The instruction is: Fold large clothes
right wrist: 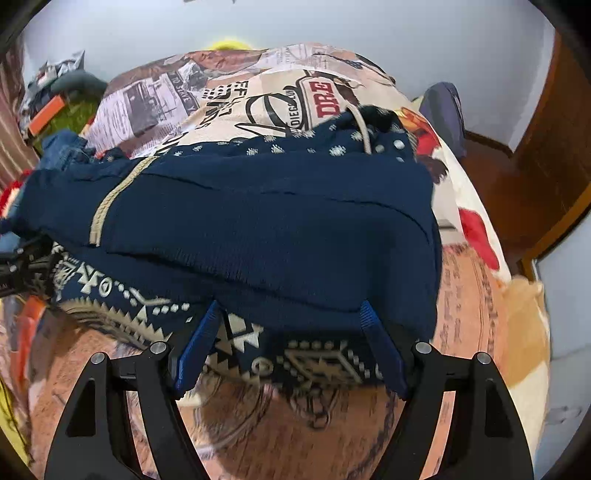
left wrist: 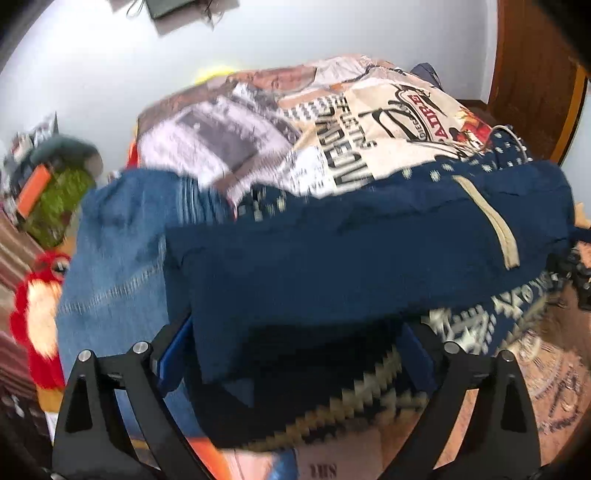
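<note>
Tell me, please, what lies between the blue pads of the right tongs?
In the right wrist view, the near edge of the navy sweater lies between the pads of the right tongs; the pads stand apart from it.

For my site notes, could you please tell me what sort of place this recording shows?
Probably a bedroom at home: a printed newspaper-pattern bedspread covers a bed, a navy patterned knit sweater lies folded on it, and a brown wooden door stands in the plain white wall.
</note>
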Tool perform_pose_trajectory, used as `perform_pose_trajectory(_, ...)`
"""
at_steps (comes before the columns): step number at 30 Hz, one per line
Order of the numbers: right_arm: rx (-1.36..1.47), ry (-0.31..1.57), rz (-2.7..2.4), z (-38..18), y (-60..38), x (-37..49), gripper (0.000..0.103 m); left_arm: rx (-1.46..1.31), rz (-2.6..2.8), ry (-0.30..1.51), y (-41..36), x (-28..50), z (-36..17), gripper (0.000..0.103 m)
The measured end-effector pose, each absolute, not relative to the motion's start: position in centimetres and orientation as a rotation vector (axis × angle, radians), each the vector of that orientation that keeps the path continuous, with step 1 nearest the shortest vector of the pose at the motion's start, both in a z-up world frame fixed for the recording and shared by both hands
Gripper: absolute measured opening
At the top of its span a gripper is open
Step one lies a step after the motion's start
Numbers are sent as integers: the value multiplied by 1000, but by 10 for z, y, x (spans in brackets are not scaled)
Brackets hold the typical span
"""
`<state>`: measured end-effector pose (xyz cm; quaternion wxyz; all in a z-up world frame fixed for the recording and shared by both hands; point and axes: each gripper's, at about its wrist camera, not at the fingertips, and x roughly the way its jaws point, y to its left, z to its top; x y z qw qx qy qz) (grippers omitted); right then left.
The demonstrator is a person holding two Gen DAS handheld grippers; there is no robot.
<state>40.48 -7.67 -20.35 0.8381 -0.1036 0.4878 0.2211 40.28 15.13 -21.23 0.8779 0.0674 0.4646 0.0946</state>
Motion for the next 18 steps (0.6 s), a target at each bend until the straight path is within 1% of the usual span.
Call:
perform_pose_trajectory(4,-238,987,456,-190,-68,435,75,211,233,947,155,440,-207,96)
perform_pose_trajectory(7,-259,986,427,-181,-55,472,75,174,252,966,169,477,-200,96)
perform_pose_trajectory(10,-248,954,385,-158,-49,502,74,102,307,930,195,504,-173,96)
perform_pose_trajectory(14,-170,839,330,-112,-57,509,75,18,328,855,219,506,-136,96)
perform_pose_trajectory(18,-80,840,392,-97,-65,501,75,-23,291,821,224,488,-117,96)
